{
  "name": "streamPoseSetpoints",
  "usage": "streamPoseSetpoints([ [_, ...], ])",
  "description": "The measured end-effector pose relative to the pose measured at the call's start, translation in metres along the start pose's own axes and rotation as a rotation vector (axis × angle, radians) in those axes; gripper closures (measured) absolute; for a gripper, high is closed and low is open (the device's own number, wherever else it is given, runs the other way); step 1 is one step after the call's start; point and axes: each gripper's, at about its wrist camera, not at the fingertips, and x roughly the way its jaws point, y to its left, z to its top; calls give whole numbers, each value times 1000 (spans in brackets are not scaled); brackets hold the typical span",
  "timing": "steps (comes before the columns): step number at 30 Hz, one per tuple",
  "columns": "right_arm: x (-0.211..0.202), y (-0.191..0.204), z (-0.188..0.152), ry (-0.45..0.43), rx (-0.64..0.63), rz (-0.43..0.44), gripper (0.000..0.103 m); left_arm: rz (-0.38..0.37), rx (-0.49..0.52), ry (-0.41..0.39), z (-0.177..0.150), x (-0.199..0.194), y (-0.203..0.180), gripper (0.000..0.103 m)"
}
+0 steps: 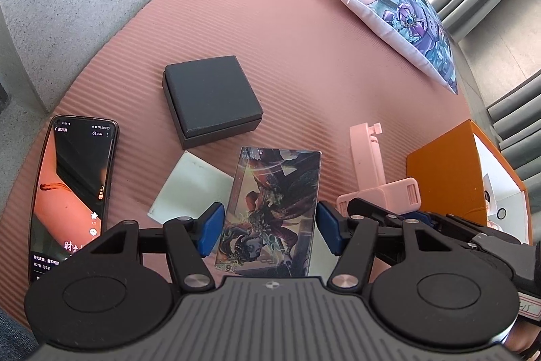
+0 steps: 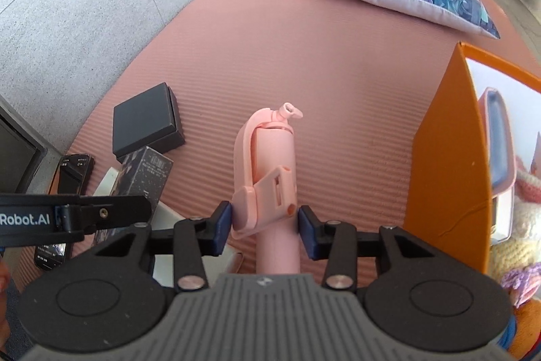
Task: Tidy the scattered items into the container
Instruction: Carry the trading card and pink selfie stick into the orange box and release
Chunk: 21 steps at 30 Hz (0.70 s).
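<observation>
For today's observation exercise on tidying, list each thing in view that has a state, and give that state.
left gripper: astride the illustrated card box.
right gripper: around the pink selfie stick, folded.
phone: screen lit, face up.
black box: lid on.
orange container: open, already holding items.

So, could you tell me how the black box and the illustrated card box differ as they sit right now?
The black box is plain matte, squarish and low; the illustrated card box is glossy, printed and elongated. The black box lies free on the pink mat, apart from both grippers; the card box sits between the left gripper fingers. Both are closed and outside the orange container.
</observation>
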Motion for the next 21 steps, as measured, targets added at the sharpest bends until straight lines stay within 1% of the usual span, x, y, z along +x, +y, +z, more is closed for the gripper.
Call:
streamPoseSetpoints([
  [3, -16, -1, 3, -41, 11, 10, 58, -3, 10, -13, -2, -4, -3, 34],
  [8, -52, -2, 7, -127, 24, 37, 58, -40, 24, -35, -2, -19, -14, 34],
  [11, -75, -5, 8, -178, 42, 52, 58, -79, 42, -57, -1, -32, -27, 34],
  [16, -113, -23, 5, -239, 95, 72, 58, -150, 92, -92, 1, -53, -57, 34],
  [18, -126, -33, 4, -256, 116, 66, 58, -189, 110, -96, 1, -59, -71, 34],
  [21, -149, -49, 0, -289, 131, 31, 57, -245, 138, -90, 1, -63, -92, 34],
])
